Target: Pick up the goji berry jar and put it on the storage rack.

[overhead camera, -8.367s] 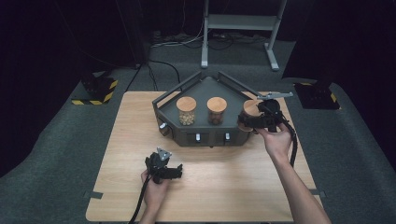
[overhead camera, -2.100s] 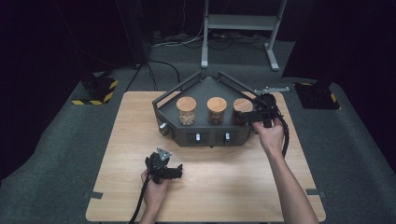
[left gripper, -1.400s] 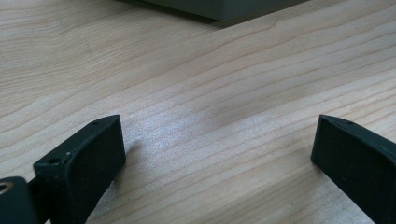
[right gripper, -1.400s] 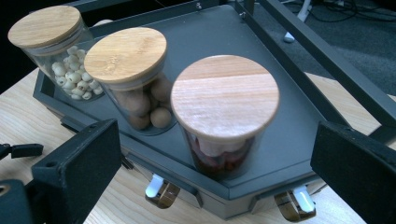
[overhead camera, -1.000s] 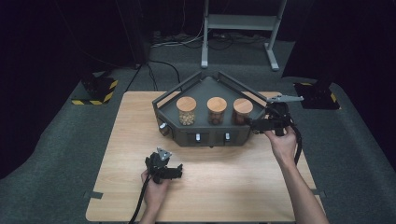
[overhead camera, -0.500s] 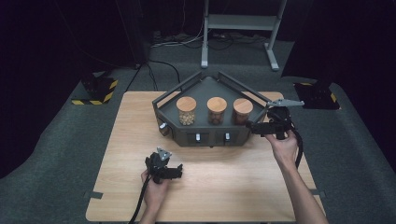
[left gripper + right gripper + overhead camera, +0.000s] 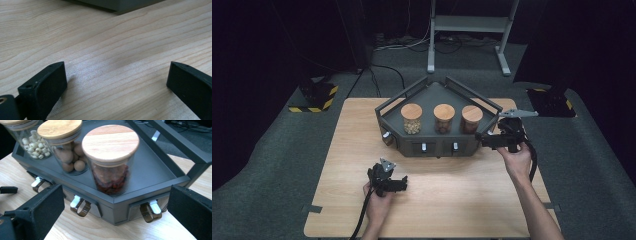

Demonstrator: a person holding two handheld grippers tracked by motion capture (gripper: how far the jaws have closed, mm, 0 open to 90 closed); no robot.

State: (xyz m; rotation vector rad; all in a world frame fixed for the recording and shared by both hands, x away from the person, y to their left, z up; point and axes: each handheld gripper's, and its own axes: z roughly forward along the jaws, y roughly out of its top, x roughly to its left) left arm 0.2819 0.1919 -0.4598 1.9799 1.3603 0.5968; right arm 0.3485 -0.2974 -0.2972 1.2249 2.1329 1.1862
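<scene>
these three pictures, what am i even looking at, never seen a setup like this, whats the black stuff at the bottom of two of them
A person sits at a wooden table and holds a hand-operated gripper in each hand; there is no robot arm. The high view looks down from above: the left gripper rests near the table's front, and the right gripper is at the right end of a dark grey tray. The other two pictures come from cameras riding on the grippers, so the black blocks at the bottom are each gripper's own jaws. Both stand open and hold nothing. The tray carries three glass jars with wooden lids: pale beads, brown balls and red dried bits. Small drawer pulls line its front.
</scene>
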